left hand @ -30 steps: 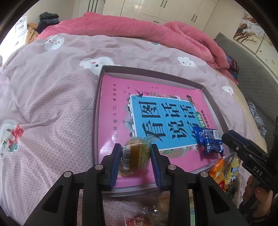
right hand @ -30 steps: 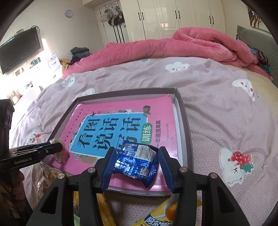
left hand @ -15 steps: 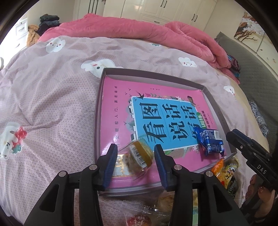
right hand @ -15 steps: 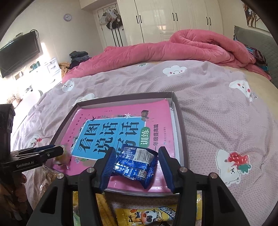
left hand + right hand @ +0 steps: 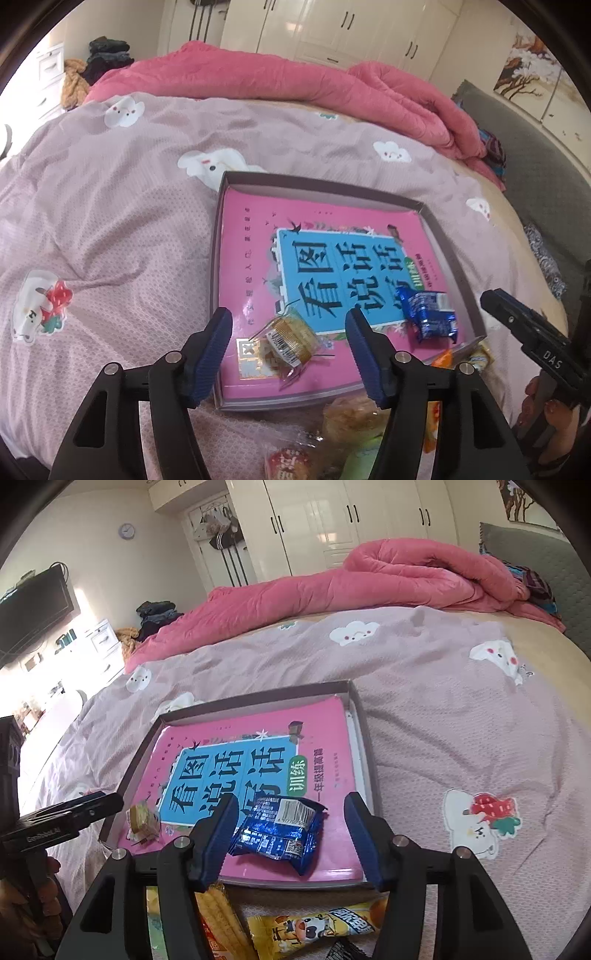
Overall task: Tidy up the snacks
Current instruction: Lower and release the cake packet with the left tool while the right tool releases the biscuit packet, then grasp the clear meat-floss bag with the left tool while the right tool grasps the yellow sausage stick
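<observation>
tray [image 5: 218,295] on bed [image 5: 110,221] | book [image 5: 251,251] in tray | two snacks [image 5: 291,339] [image 5: 426,314] on book

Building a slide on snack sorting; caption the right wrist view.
Right claw opening over a blue snack packet lying on a pink book inside a shallow box.

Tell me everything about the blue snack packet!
The blue packet is a small, shiny foil wrapper, crinkled, with white print, a barcode patch and a square code. It lies flat on the pink book inside the tray, near the tray's front right corner. It sits between the right gripper's blue pads, whose jaws are opening; the pads are not pressing it. Nothing else touches it.
</observation>
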A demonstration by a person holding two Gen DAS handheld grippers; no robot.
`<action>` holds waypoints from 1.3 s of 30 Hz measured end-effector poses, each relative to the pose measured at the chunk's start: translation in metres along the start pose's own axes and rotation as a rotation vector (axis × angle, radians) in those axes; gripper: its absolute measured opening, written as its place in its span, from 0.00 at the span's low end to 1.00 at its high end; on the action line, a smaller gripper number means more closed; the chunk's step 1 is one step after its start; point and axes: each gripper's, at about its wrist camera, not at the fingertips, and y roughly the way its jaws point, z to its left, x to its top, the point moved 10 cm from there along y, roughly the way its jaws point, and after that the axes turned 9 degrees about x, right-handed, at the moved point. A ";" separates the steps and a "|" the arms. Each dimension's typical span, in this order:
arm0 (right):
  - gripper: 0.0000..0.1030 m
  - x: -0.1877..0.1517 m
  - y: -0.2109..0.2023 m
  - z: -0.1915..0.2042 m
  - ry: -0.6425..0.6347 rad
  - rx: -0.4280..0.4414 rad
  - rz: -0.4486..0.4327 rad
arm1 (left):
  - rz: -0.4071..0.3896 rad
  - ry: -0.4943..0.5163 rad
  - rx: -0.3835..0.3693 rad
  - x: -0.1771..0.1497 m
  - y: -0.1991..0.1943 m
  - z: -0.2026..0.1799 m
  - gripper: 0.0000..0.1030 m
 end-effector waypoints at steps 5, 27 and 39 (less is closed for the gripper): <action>0.62 0.006 -0.014 0.000 0.011 -0.006 -0.010 | -0.020 -0.006 -0.014 0.004 -0.015 -0.001 0.68; 0.72 0.002 -0.062 -0.006 0.045 -0.031 -0.035 | -0.023 0.028 -0.029 -0.015 -0.044 -0.008 0.74; 0.72 -0.029 -0.059 -0.010 0.088 -0.023 0.000 | 0.008 0.057 -0.020 -0.035 -0.042 -0.011 0.74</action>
